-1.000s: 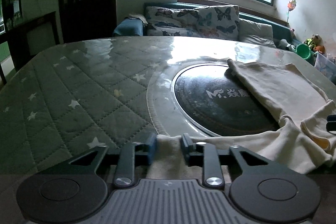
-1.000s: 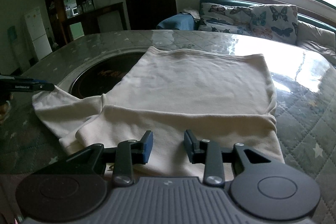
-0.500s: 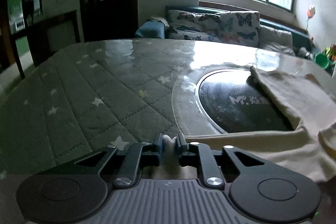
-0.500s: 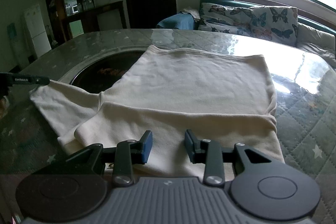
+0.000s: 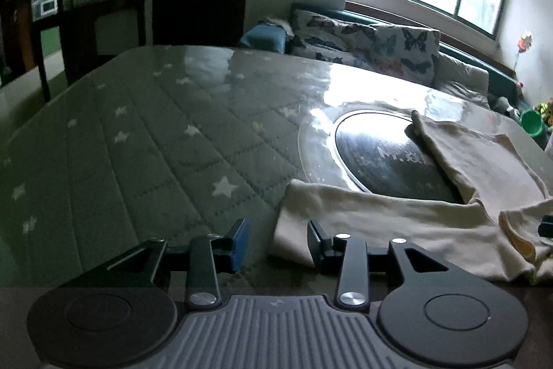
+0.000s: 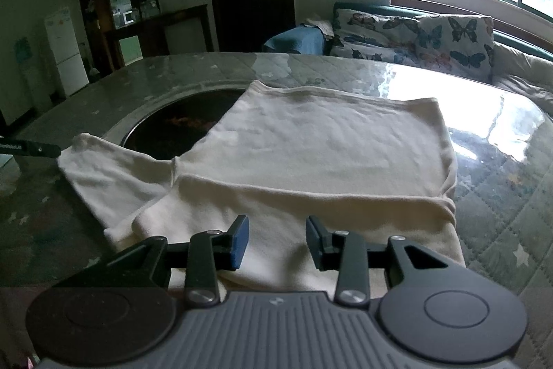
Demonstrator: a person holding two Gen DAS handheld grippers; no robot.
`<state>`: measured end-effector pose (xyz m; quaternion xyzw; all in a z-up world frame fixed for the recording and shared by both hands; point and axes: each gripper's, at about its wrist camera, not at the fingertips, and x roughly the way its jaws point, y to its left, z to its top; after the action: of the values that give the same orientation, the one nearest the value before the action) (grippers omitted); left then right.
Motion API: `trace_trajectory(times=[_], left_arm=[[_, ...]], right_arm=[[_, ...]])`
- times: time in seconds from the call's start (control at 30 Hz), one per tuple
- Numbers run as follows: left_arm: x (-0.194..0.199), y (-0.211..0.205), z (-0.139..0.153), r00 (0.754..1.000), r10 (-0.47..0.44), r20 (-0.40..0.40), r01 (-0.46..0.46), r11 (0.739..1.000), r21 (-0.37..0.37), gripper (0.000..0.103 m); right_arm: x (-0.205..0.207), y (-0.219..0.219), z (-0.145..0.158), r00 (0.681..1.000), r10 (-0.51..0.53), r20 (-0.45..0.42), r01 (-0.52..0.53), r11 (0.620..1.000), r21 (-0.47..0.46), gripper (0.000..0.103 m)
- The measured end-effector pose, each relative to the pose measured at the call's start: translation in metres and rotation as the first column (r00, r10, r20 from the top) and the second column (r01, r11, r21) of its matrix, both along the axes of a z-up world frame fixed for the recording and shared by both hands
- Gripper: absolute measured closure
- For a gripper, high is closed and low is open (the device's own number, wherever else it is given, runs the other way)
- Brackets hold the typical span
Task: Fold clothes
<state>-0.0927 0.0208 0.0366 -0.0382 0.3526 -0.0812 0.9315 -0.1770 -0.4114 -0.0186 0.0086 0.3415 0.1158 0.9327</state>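
Cream knit shirt (image 6: 311, 161) lies flat on the quilted star-print tabletop (image 5: 138, 144), partly over its dark round inset. Our left gripper (image 5: 277, 241) gapes beside the sleeve end; our right gripper (image 6: 277, 239), jaws apart, hovers over the near folded edge. We should pinch both layers squarely.

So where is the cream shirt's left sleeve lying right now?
In the right wrist view, the cream shirt's sleeve lies flat at left on the quilted star-patterned table, beside the dark round inset plate; the open left hand-held gripper sits just short of its cuff.
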Motion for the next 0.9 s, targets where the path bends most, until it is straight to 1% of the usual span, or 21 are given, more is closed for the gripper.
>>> trace_trajectory(times=[0.13, 0.17, 0.23, 0.27, 0.3, 0.33, 0.4, 0.47, 0.53, 0.6, 0.67, 0.7, 0.8, 0.87, 0.9], left_arm=[[0.002, -0.007, -0.004, 1.000, 0.017, -0.022, -0.017, 1.000, 0.007, 0.066], [0.002, -0.009, -0.006, 1.000, 0.018, -0.024, -0.018, 1.000, 0.008, 0.070], [0.003, -0.011, -0.009, 0.999, 0.032, -0.039, -0.032, 0.999, 0.005, 0.085], [0.003, -0.010, -0.009, 0.998, 0.042, -0.041, -0.042, 0.999, -0.006, 0.086], [0.003, -0.009, -0.008, 0.998, 0.052, -0.043, -0.053, 0.998, -0.018, 0.092], [0.002, -0.008, -0.008, 0.997, 0.062, -0.045, -0.064, 0.998, -0.030, 0.095], [0.001, -0.009, -0.001, 0.997, 0.072, -0.030, -0.074, 0.996, -0.054, 0.096], [-0.001, -0.015, 0.012, 0.998, 0.061, 0.004, -0.061, 0.995, -0.076, 0.096], [-0.004, -0.025, 0.031, 0.998, 0.026, 0.052, -0.020, 0.993, -0.118, 0.096], [-0.006, -0.041, 0.049, 0.994, -0.024, 0.103, 0.039, 0.989, -0.145, 0.096], [-0.008, -0.064, 0.065, 0.985, -0.095, 0.144, 0.119, 0.978, -0.172, 0.096], [-0.008, -0.077, 0.073, 0.978, -0.136, 0.160, 0.165, 0.968, -0.188, 0.096], [-0.009, -0.121, 0.091, 0.945, -0.250, 0.212, 0.296, 0.930, -0.218, 0.097], [-0.009, -0.150, 0.101, 0.920, -0.313, 0.236, 0.370, 0.894, -0.253, 0.097], [-0.009, -0.166, 0.106, 0.903, -0.352, 0.247, 0.414, 0.867, -0.276, 0.097]], right_arm=[[-0.003, 0.001, 0.003, 1.000, 0.000, 0.010, 0.000, 1.000, 0.005, 0.067], [-0.003, 0.001, 0.004, 1.000, -0.001, 0.012, 0.001, 1.000, 0.007, 0.067], [-0.004, 0.001, 0.004, 1.000, 0.001, 0.014, -0.001, 1.000, 0.009, 0.067], [-0.005, 0.001, 0.004, 1.000, 0.001, 0.016, -0.001, 1.000, 0.010, 0.067], [-0.005, 0.002, 0.005, 1.000, 0.002, 0.017, -0.002, 1.000, 0.011, 0.067], [-0.006, 0.001, 0.005, 1.000, 0.002, 0.018, -0.002, 1.000, 0.014, 0.067], [-0.007, 0.000, 0.006, 1.000, -0.002, 0.022, 0.001, 1.000, 0.021, 0.067], [-0.009, -0.002, 0.009, 1.000, -0.009, 0.029, 0.009, 0.999, 0.032, 0.067], [-0.011, -0.006, 0.010, 0.999, -0.022, 0.034, 0.021, 0.999, 0.050, 0.067], [-0.012, -0.010, 0.011, 0.999, -0.036, 0.037, 0.034, 0.997, 0.062, 0.067], [-0.014, -0.015, 0.013, 0.998, -0.052, 0.042, 0.049, 0.996, 0.073, 0.067], [-0.016, -0.017, 0.013, 0.997, -0.059, 0.046, 0.055, 0.995, 0.078, 0.067], [-0.020, -0.025, 0.015, 0.995, -0.080, 0.053, 0.075, 0.992, 0.099, 0.067], [-0.023, -0.030, 0.014, 0.994, -0.095, 0.054, 0.088, 0.990, 0.108, 0.067], [-0.024, -0.033, 0.014, 0.993, -0.102, 0.053, 0.095, 0.989, 0.112, 0.067]])
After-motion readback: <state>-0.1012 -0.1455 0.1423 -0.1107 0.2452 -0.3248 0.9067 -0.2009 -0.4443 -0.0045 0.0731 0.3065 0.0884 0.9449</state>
